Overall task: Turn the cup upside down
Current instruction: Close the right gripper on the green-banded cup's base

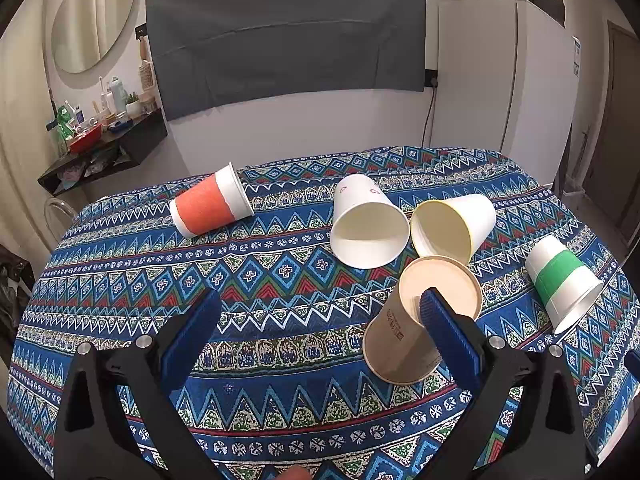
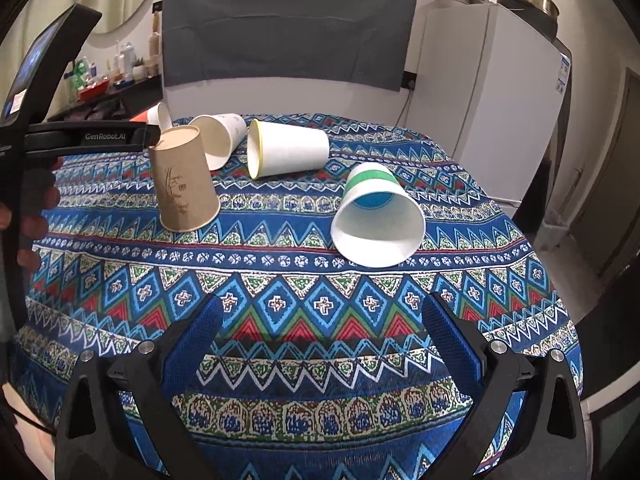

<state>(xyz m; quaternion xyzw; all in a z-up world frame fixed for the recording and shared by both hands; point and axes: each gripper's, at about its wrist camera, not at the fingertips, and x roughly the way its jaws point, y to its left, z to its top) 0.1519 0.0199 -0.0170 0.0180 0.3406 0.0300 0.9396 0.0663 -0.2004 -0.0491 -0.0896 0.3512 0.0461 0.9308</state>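
A brown paper cup (image 1: 404, 332) stands upside down on the patterned cloth, base up; it also shows in the right wrist view (image 2: 184, 184). My left gripper (image 1: 320, 308) is open and wide, its right finger (image 1: 448, 332) at the cup's base, touching or just off it. In the right wrist view the left gripper's black body (image 2: 92, 138) reaches to the cup's top. My right gripper (image 2: 322, 312) is open and empty, low over the cloth, nearest a green-banded white cup (image 2: 378, 216) lying on its side.
An orange cup (image 1: 210, 206), a white cup (image 1: 366, 226) and a yellow-rimmed cup (image 1: 454, 224) lie on their sides on the table (image 1: 280, 380). The green-banded cup (image 1: 562, 290) lies at the right. A fridge (image 1: 500, 80) and a cluttered shelf (image 1: 104, 148) stand behind.
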